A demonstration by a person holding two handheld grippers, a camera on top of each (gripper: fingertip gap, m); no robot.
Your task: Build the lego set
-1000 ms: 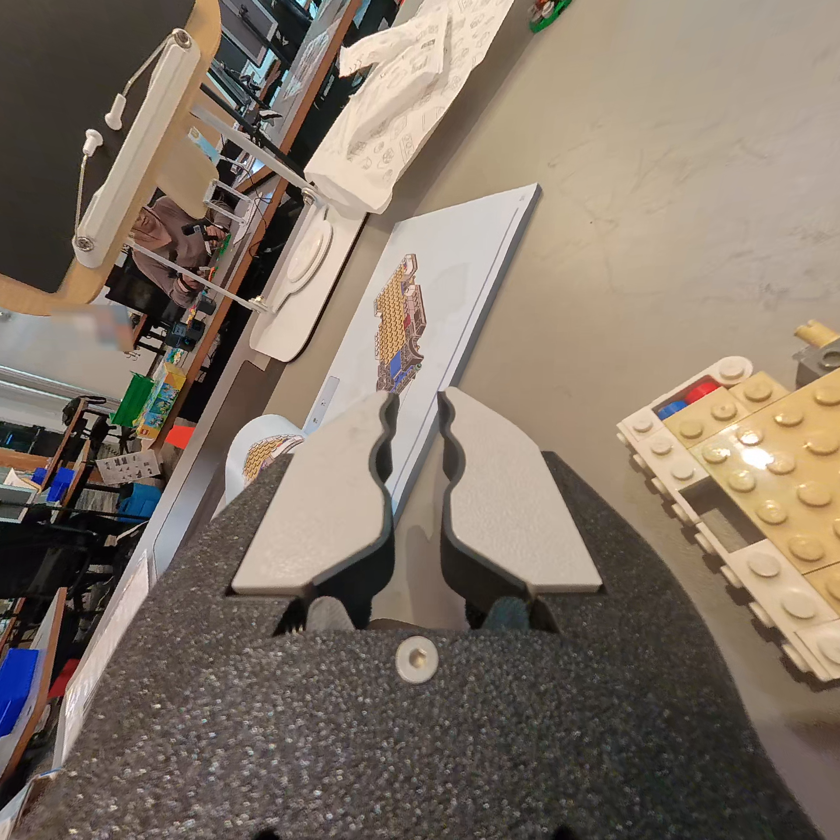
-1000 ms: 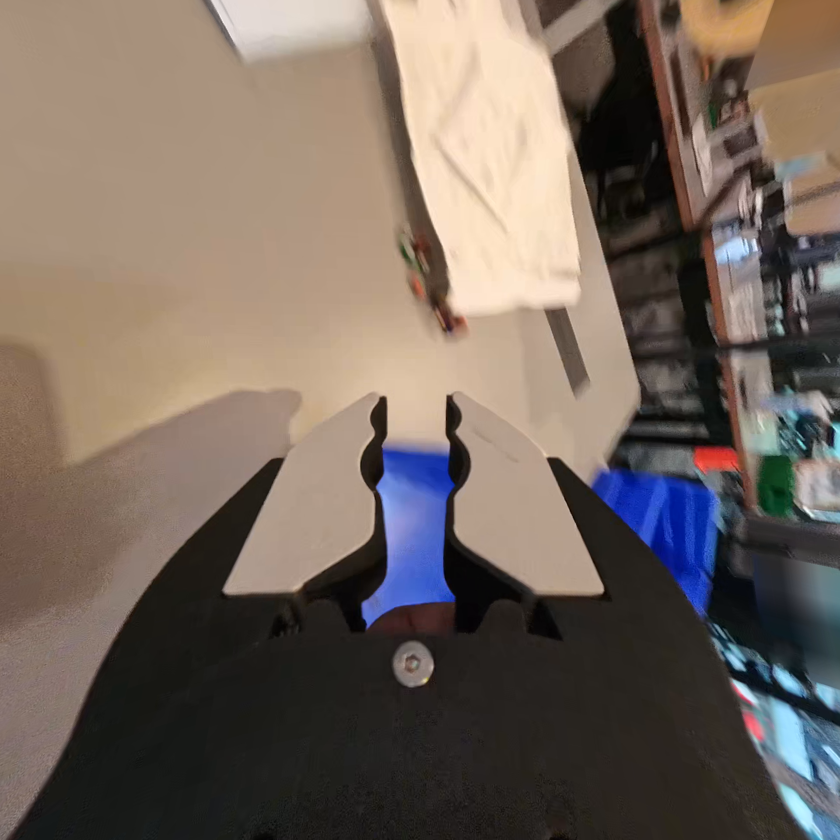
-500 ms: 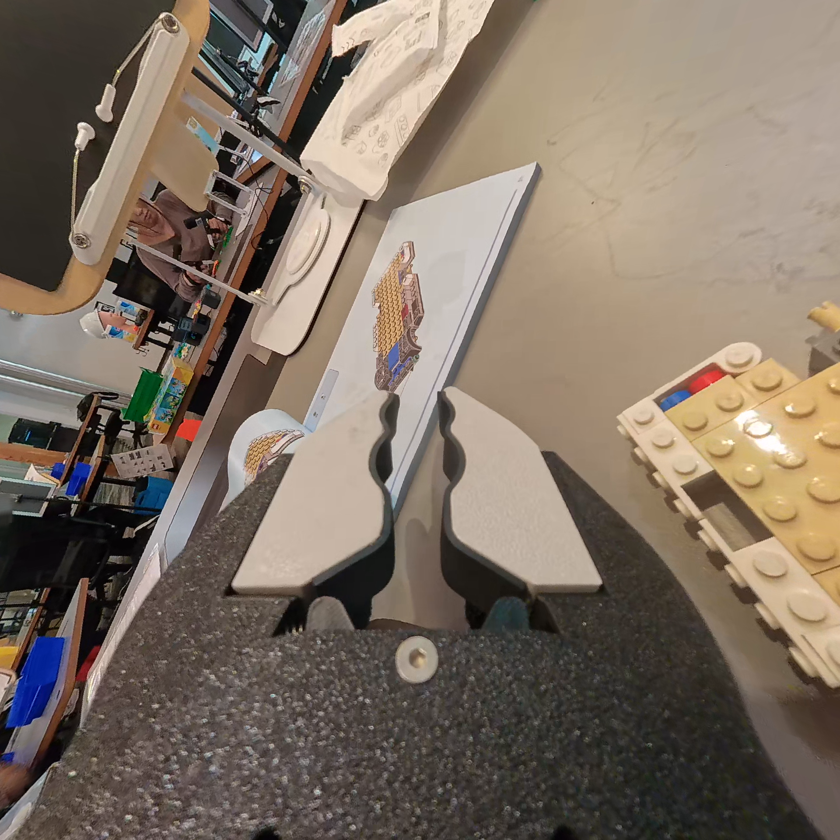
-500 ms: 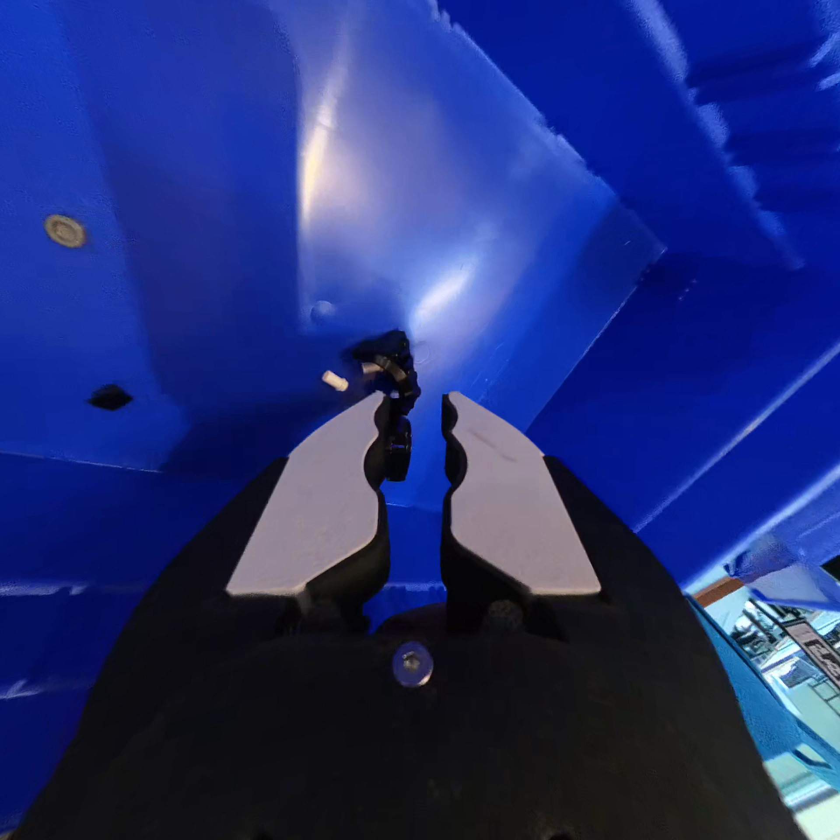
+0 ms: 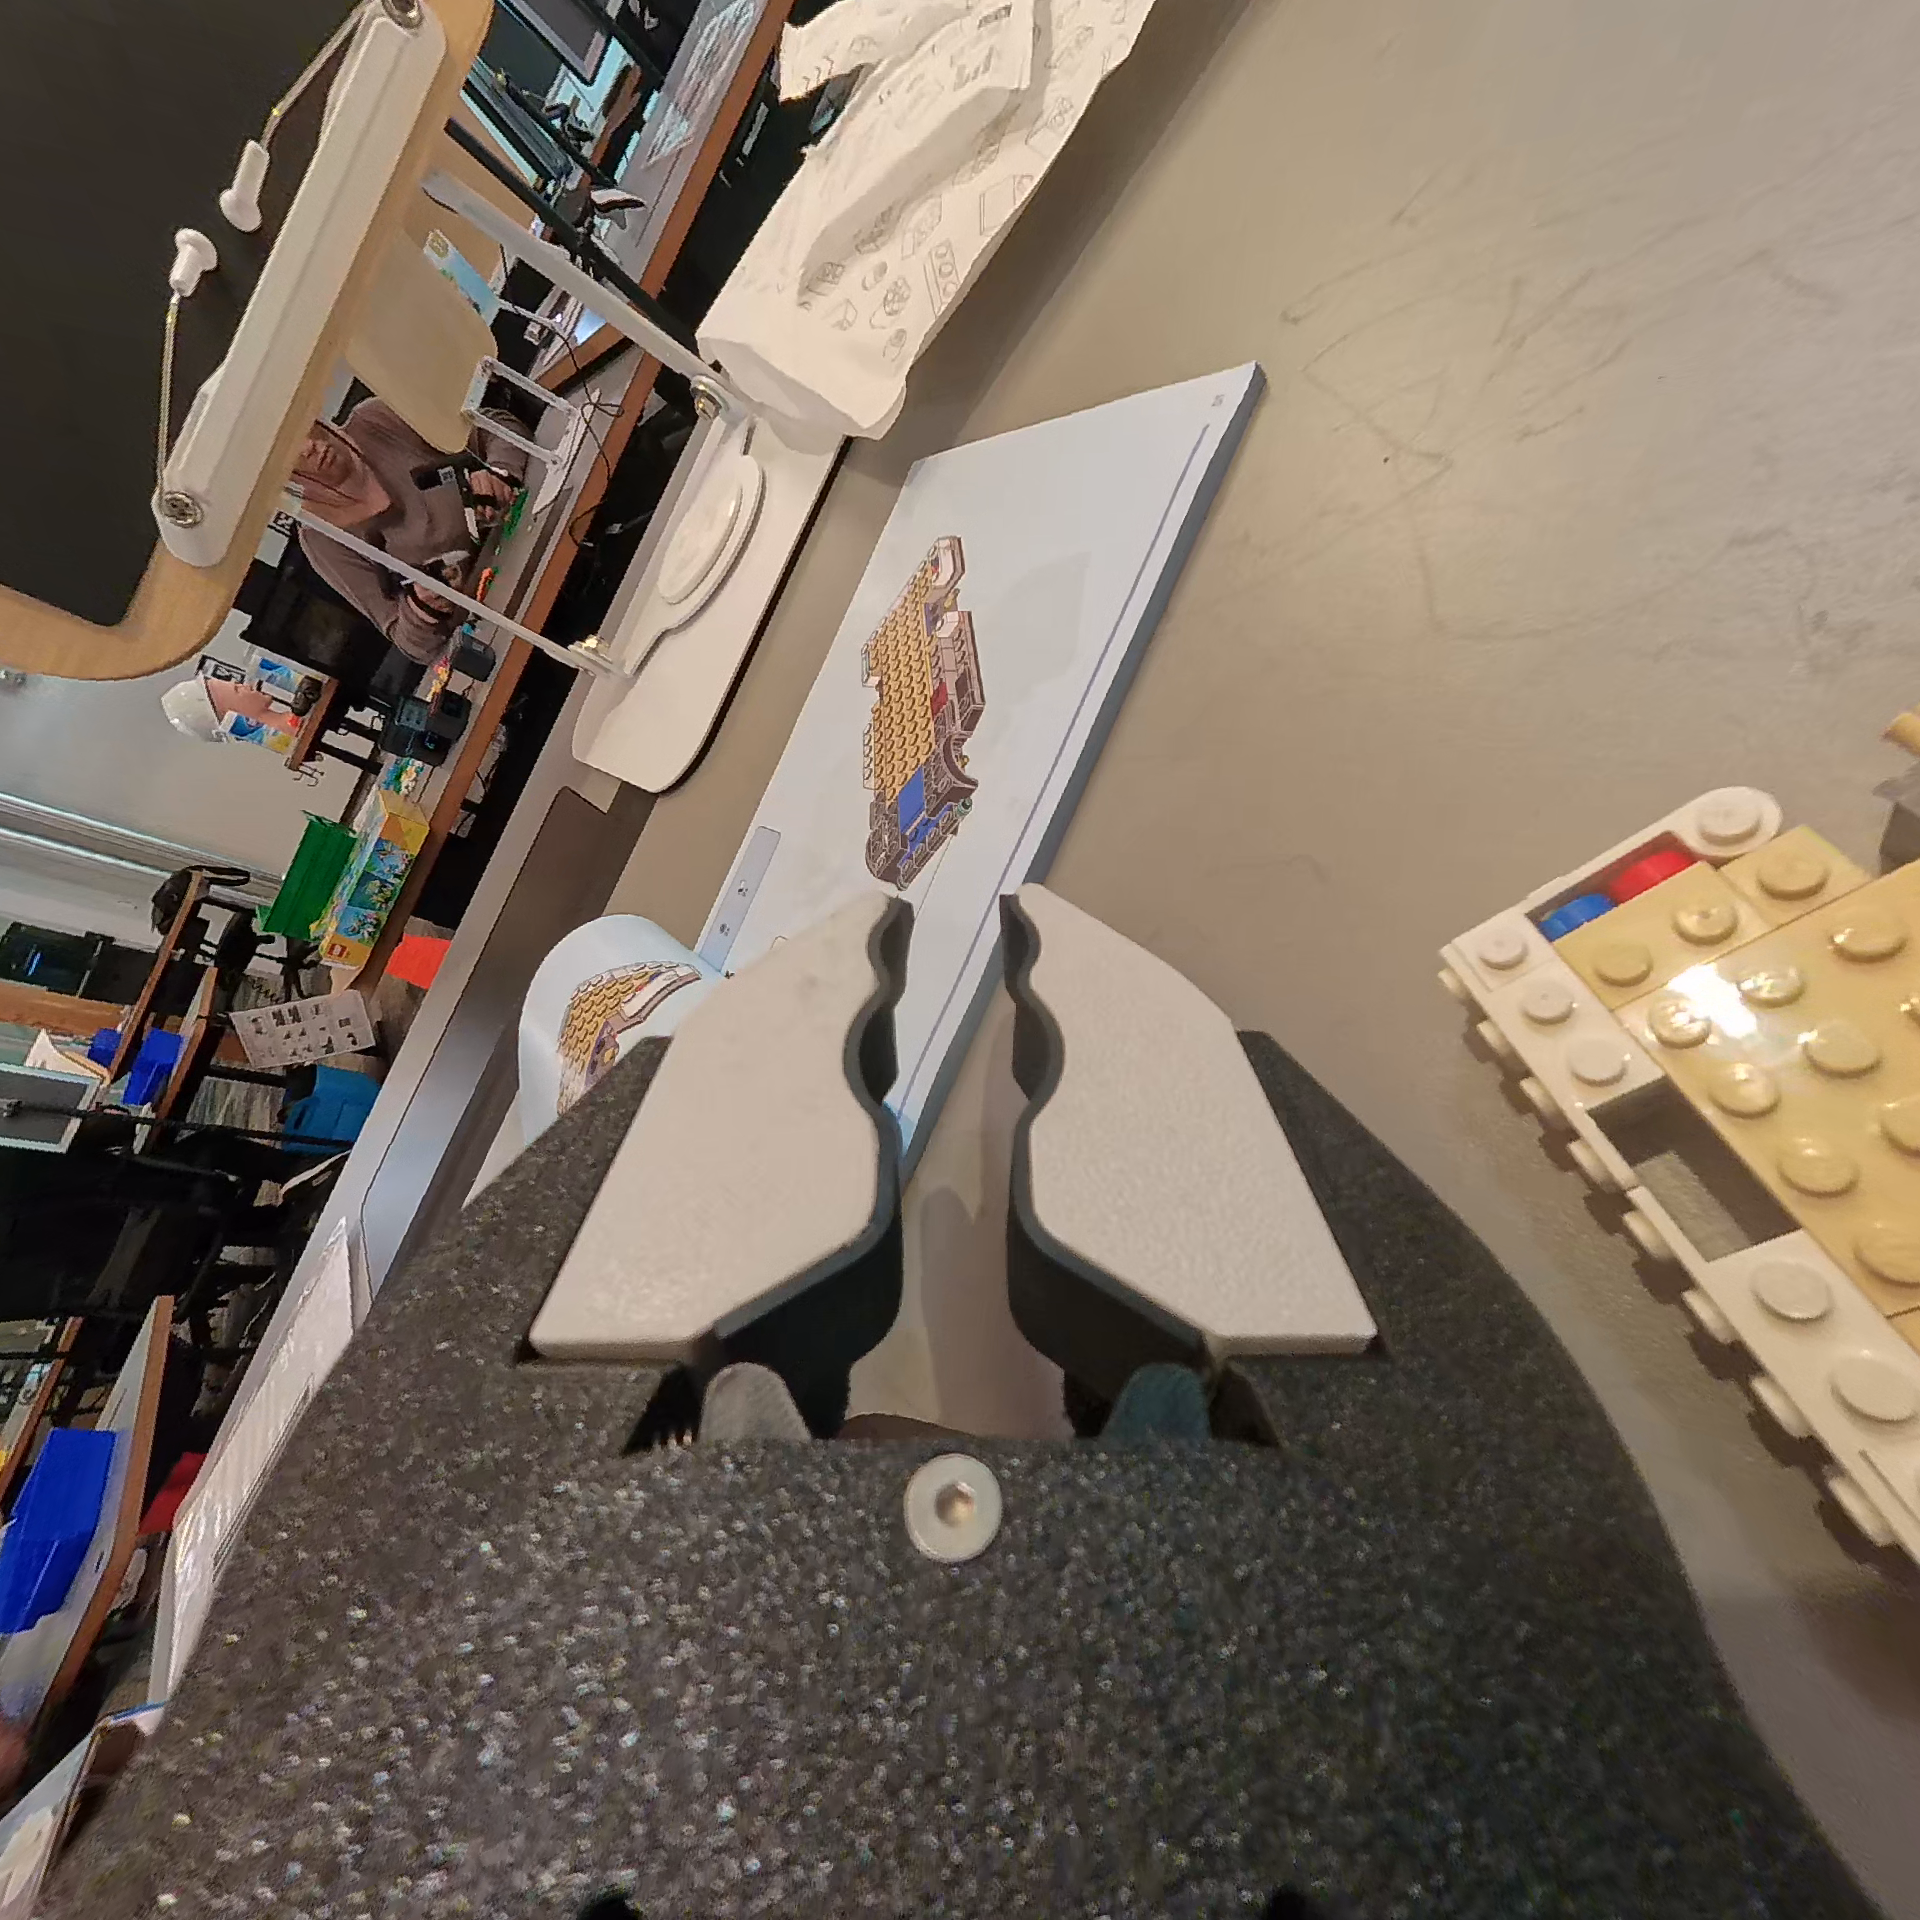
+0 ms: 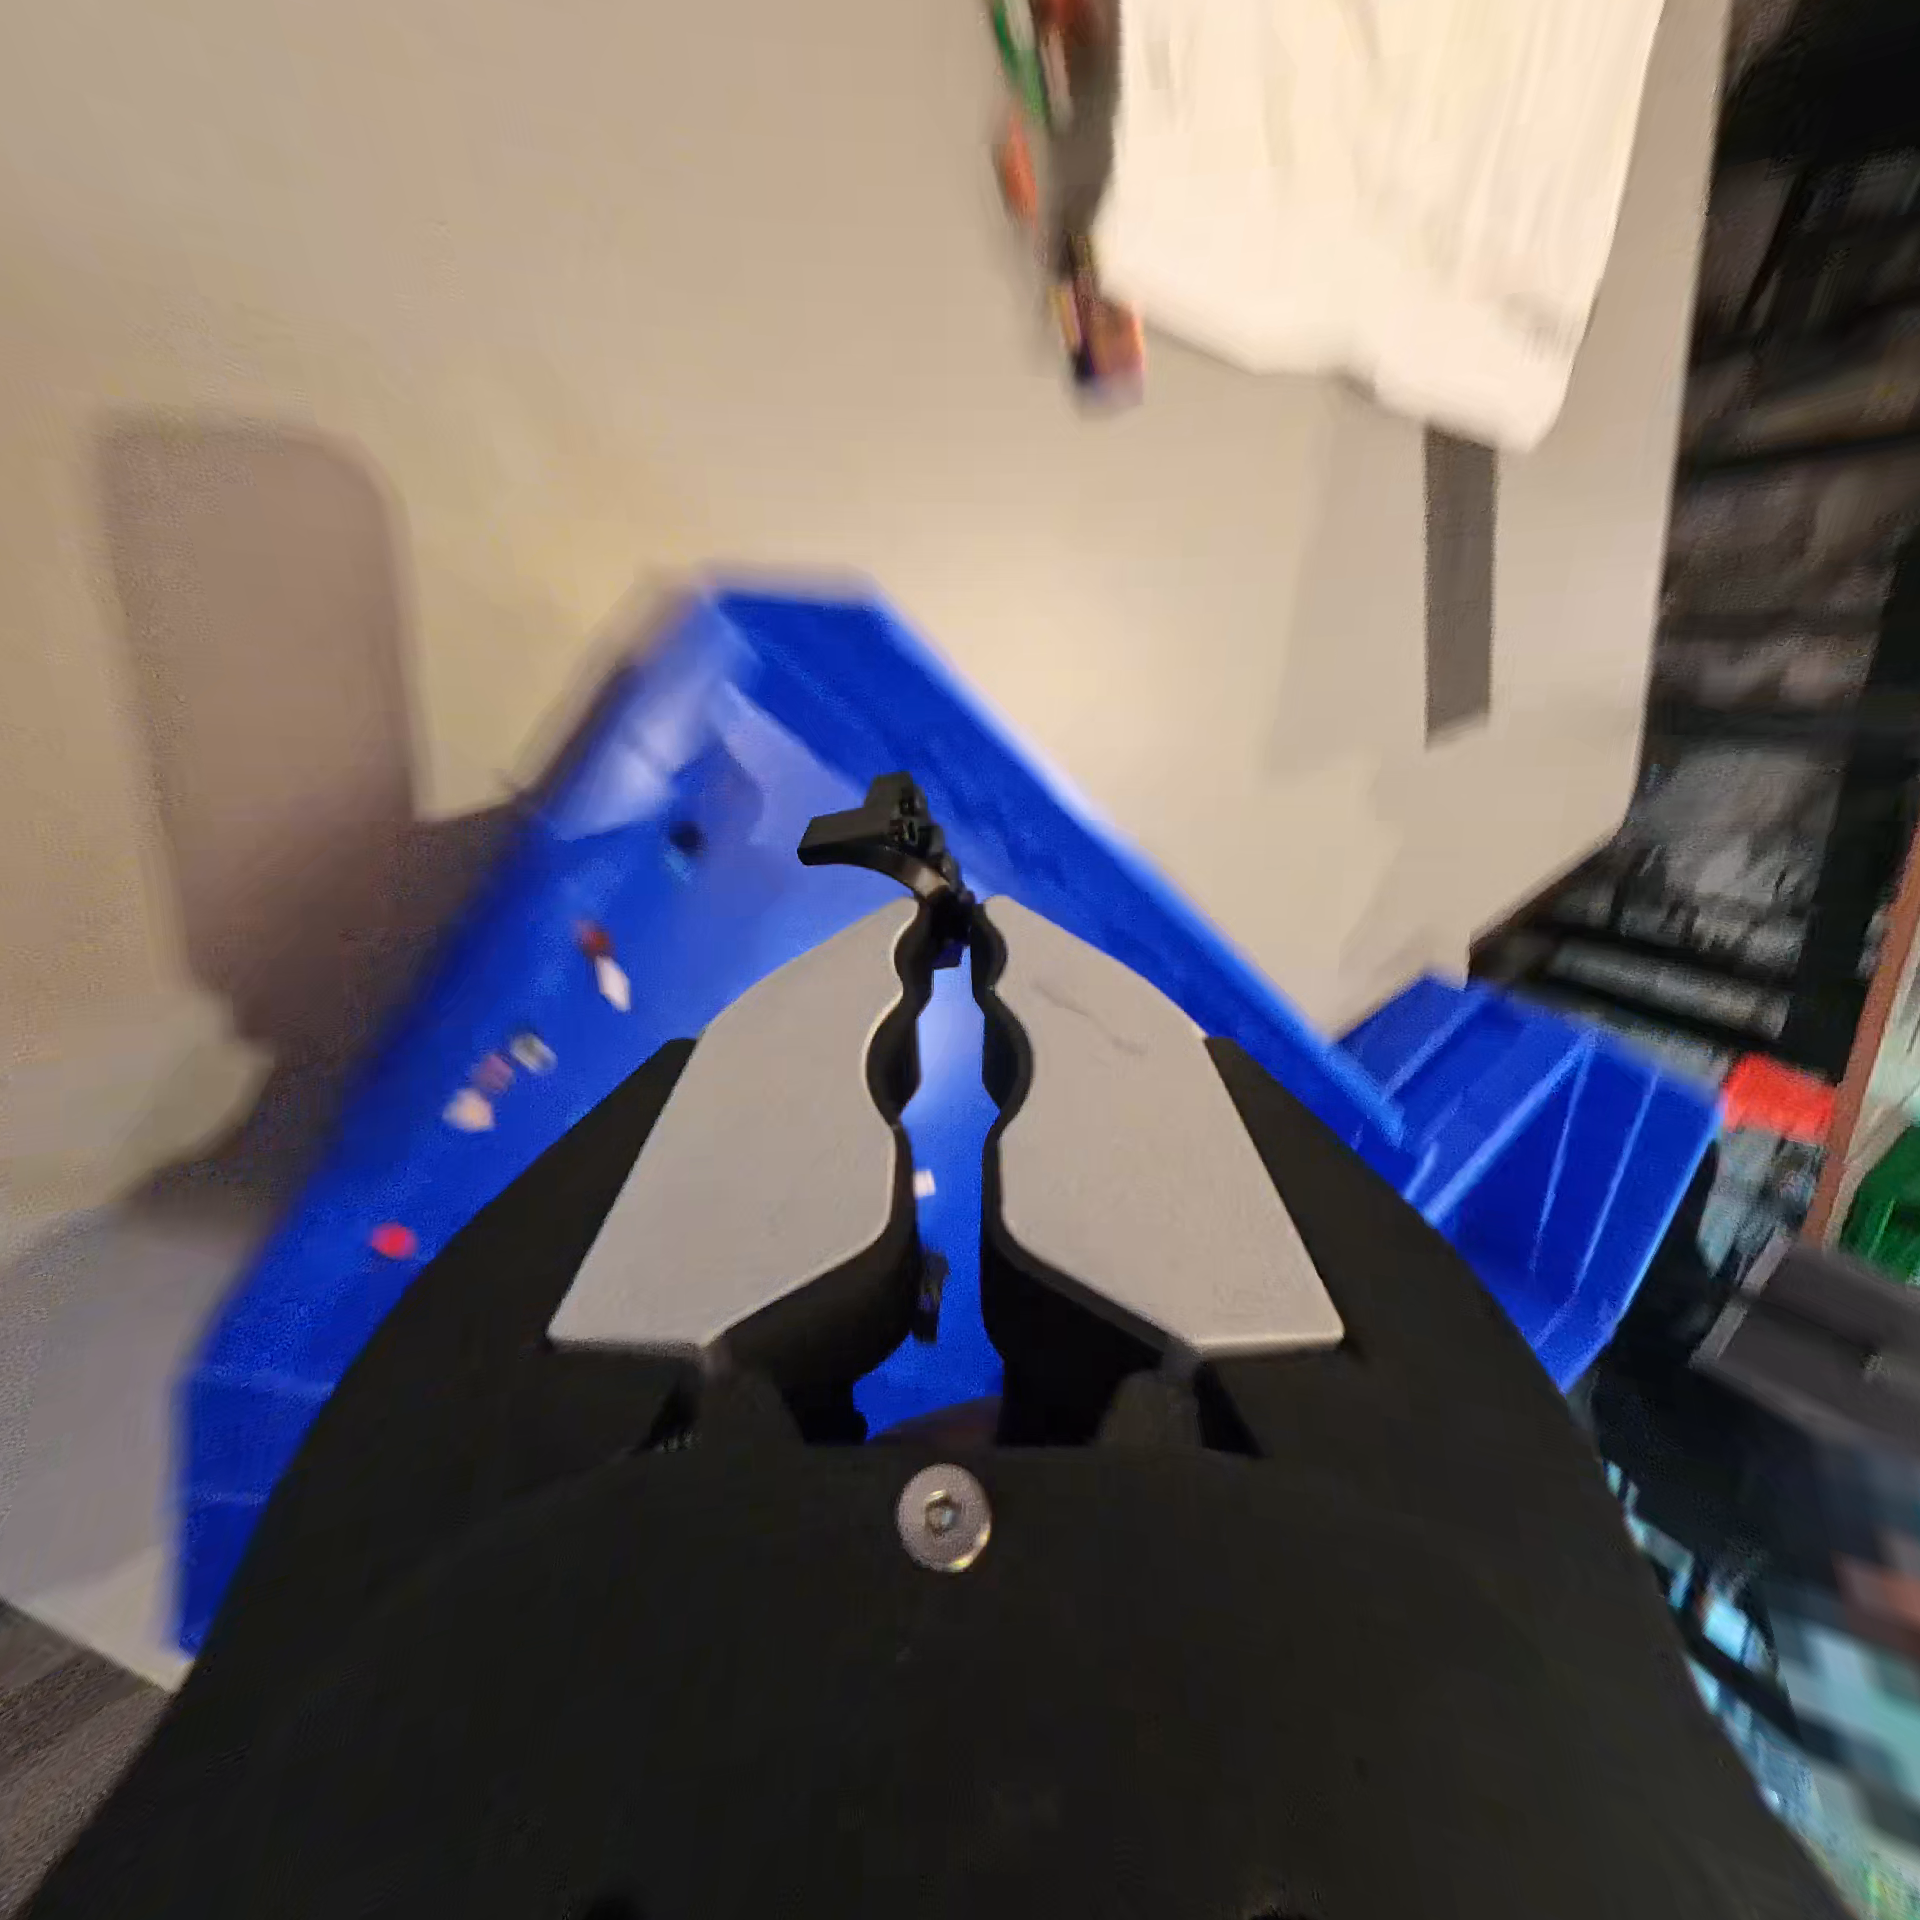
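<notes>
Right gripper (image 6: 943,912), jaws clamped on a small black piece (image 6: 881,831), above the blue bin (image 6: 582,997); left gripper (image 5: 954,920), jaws apart and bare, over the bench (image 5: 1455,520) beside the tan brick model (image 5: 1745,1081).

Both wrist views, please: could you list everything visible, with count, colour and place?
Brick model: one, tan and white, right of the left gripper.
Instruction booklet: one, pale blue, open beyond the left jaws.
Paper bag: one, white, crumpled, far table edge.
Bins: two, blue, below the right gripper.
Small black part: one, pinched at the right jaw tips.
Left gripper: jaws apart, empty.
Right gripper: closed on the part.
</notes>
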